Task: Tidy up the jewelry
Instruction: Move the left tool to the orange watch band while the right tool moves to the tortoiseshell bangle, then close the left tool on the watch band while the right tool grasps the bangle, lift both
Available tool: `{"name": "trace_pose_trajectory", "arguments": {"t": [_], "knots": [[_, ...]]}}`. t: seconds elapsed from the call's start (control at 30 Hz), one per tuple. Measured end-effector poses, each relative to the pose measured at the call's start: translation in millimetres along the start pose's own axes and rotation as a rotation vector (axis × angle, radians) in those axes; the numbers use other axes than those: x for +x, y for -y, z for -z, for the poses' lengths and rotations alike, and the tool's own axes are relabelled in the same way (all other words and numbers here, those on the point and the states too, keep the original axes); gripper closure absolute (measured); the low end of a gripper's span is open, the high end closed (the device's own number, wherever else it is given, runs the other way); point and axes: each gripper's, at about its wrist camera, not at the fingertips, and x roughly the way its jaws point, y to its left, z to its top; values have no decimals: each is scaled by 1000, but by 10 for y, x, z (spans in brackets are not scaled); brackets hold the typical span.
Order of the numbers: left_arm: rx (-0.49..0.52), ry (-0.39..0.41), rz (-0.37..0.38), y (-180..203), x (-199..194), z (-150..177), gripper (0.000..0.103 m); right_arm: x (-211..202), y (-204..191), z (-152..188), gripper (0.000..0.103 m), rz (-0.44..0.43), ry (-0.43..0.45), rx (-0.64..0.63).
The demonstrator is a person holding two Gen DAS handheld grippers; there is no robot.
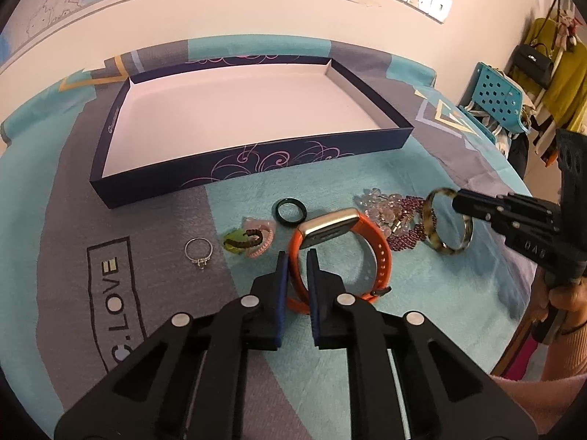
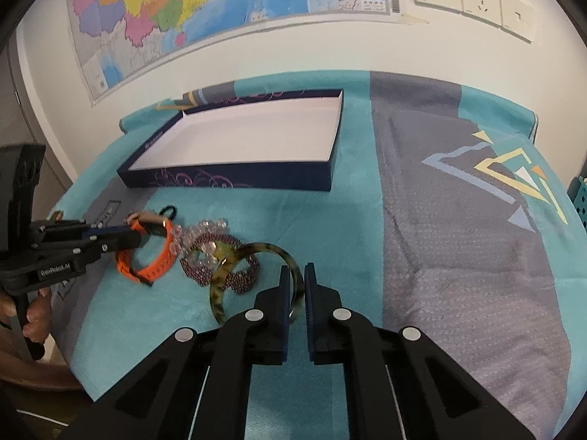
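Orange watch band (image 1: 370,253) is pinched in my left gripper (image 1: 296,269), rubbery and bendy, so I hold the strap edge near the face. My right gripper (image 2: 293,284) is clamped on the tortoiseshell bangle (image 2: 234,267), stiff and probably slick, taken across its rim. Both sit low over the teal cloth (image 2: 330,220). Navy box (image 1: 256,163) lies beyond, low walls, lots of bare floor inside.
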Motion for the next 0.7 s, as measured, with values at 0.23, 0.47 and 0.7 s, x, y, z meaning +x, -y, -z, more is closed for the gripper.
{"name": "trace_pose_trajectory", "arguments": {"t": [0.23, 0.47, 0.7], "knots": [[19, 6, 24, 6, -81, 45, 97, -43, 9, -59, 97, -45, 15, 28], [47, -26, 23, 15, -30, 99, 79, 53, -61, -39, 97, -53, -18, 14], [98, -31, 8, 90, 51, 85, 83, 149, -51, 22, 96, -30, -56, 11]]}}
